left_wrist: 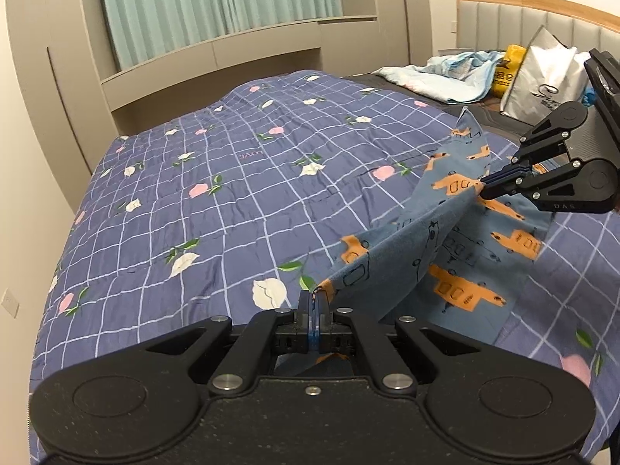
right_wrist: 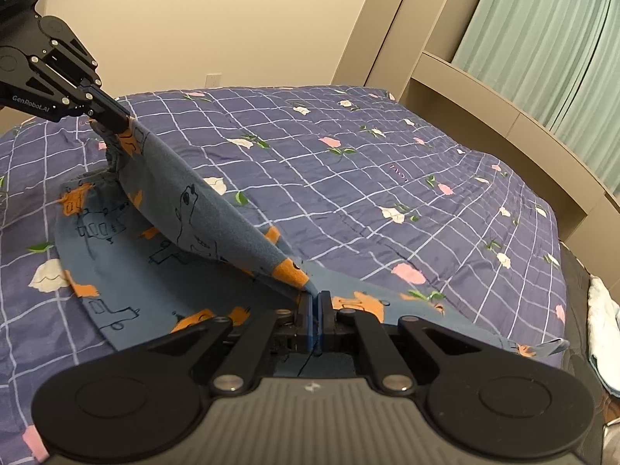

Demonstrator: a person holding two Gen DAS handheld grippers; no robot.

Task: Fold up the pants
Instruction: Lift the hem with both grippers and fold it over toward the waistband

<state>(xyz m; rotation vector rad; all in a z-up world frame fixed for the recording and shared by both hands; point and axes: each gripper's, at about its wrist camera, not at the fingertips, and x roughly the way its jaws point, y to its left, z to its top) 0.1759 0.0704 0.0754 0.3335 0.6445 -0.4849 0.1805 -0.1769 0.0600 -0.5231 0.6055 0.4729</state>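
Note:
Blue pants (left_wrist: 387, 267) printed with orange vehicles lie at the right of the checked floral quilt (left_wrist: 217, 201). One edge is lifted and stretched taut between both grippers, and the lower layer stays flat on the quilt. My left gripper (left_wrist: 314, 296) is shut on one corner of that raised edge, close to the camera. My right gripper (left_wrist: 484, 190) comes in from the right, shut on the other corner. In the right wrist view the right gripper (right_wrist: 318, 297) pinches the pants (right_wrist: 209, 213) at bottom centre, and the left gripper (right_wrist: 130, 122) holds them at upper left.
A white shopping bag (left_wrist: 542, 77), a yellow bag (left_wrist: 507, 69) and a crumpled light-blue cloth (left_wrist: 453, 73) lie by the padded headboard (left_wrist: 515, 19). A window ledge with green curtains (left_wrist: 217, 4) runs along the bed's far side. The quilt (right_wrist: 387, 178) spreads wide beyond the pants.

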